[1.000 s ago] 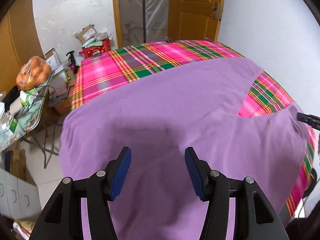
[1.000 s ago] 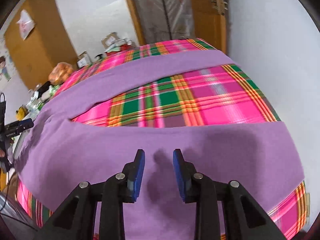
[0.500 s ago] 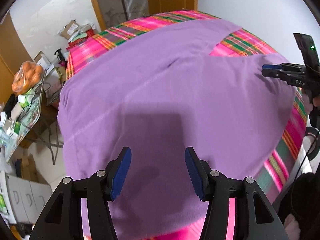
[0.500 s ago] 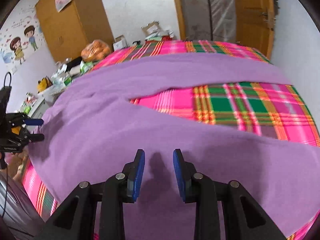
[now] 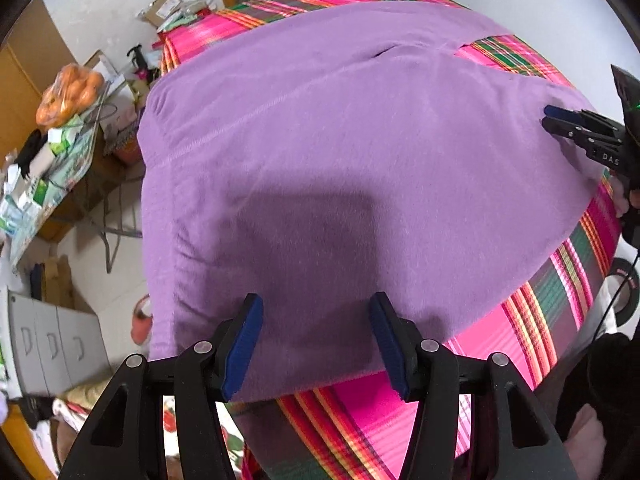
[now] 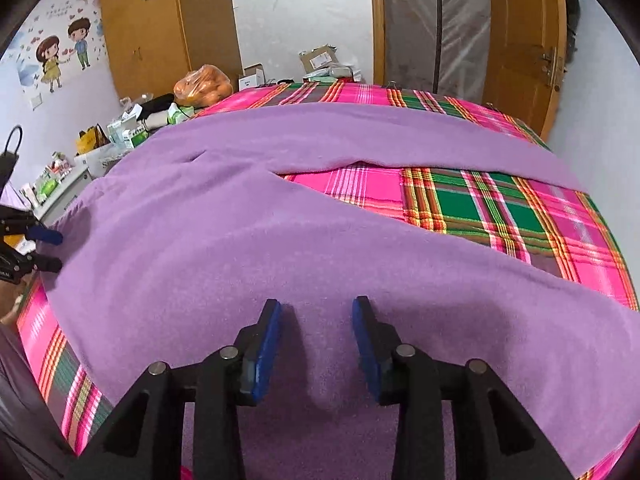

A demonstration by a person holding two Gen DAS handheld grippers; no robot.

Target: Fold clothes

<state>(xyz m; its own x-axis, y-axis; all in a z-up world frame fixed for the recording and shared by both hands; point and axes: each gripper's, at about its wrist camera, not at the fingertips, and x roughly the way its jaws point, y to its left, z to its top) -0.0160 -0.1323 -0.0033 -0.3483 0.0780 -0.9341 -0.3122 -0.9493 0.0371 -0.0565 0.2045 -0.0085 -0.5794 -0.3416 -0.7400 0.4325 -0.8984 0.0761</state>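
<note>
While purple garment covers plaid bed, left jaws gape empty, right jaws opening, empty.

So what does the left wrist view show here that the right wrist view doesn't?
Only the left wrist view shows the grey drawer unit and the purple garment's near hem on the plaid bedspread. Only the right wrist view shows the cartoon wall sticker and the door handle. Both show the garment, the bag of oranges, and the left gripper open, the right gripper opening, nothing gripped.
</note>
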